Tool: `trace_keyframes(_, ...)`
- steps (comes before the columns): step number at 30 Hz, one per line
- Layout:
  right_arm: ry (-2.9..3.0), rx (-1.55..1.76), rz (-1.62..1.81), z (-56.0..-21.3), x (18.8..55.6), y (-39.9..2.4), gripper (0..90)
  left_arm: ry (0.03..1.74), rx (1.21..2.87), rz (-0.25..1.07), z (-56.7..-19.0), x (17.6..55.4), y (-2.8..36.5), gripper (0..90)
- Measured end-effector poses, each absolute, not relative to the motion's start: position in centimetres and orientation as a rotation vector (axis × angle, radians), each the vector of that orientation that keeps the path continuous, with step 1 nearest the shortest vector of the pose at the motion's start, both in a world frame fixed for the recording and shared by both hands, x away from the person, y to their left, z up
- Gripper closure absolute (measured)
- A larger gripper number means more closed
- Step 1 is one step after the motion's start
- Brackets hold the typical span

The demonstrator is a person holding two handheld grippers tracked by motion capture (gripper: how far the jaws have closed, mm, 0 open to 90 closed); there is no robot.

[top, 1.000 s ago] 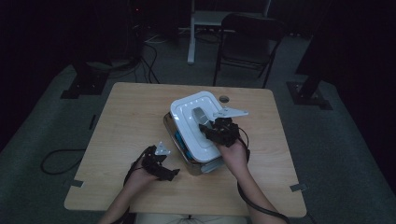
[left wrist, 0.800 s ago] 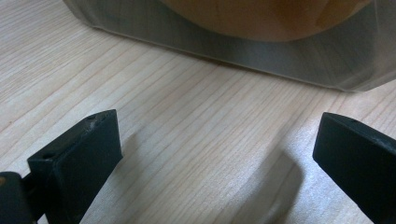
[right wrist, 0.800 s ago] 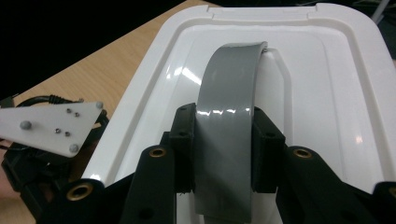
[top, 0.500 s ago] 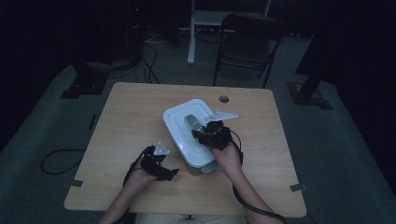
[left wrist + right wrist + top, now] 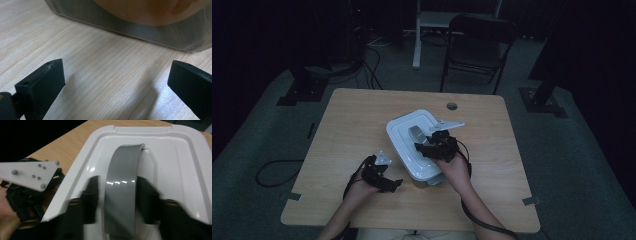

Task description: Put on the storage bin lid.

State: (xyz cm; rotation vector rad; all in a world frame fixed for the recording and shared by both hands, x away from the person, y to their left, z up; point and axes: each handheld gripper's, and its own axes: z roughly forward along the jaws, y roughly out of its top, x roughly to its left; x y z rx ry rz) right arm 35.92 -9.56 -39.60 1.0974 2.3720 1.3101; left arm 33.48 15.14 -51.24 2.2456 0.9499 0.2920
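right gripper view: right tool (image 5: 117, 195) just opened, astride grey handle (image 5: 122, 192) of white lid (image 5: 180, 170); left tool (image 5: 117, 82) wide, empty

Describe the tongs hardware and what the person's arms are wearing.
Both tongs, left and right, are black, each with two blocky square-tipped jaws. A pale grey three-cornered plate with small screws tops the right one; a smaller one sits on the left. A black cable trails from each. Forearms bare, no sleeves visible.

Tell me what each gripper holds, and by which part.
Nothing held. Right gripper fingers, just opening, straddle the lid's grey handle without pressing. Left gripper is open over the table.
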Motion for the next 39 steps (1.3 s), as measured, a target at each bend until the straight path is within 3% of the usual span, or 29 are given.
trace_keyframes(10, 2.293, 1.113, 1.364, -38.9, 35.8, -12.4, 19.2, 0.961, 2.235, 0.293, -51.0, 33.8, 15.2, 1.8)
trace_keyframes(14, 2.232, 1.12, 1.385, -39.0, 35.9, -14.0, 19.2, 0.968, 2.223, 0.294, -50.9, 34.0, 15.1, 1.8)
trace_keyframes(16, 2.189, 1.125, 1.32, -39.1, 36.1, -14.5, 12.9, 0.97, 2.224, 0.298, -50.9, 34.1, 15.1, 1.8)
trace_keyframes(27, 2.032, 1.249, 1.257, -40.9, 38.1, -18.8, 13.2, 0.977, 2.226, 0.311, -50.3, 35.0, 15.4, 1.8)
trace_keyframes(39, 1.992, 1.407, 1.108, -46.3, 40.7, -21.9, 13.1, 1.028, 2.196, 0.319, -50.4, 36.4, 15.5, 1.8)
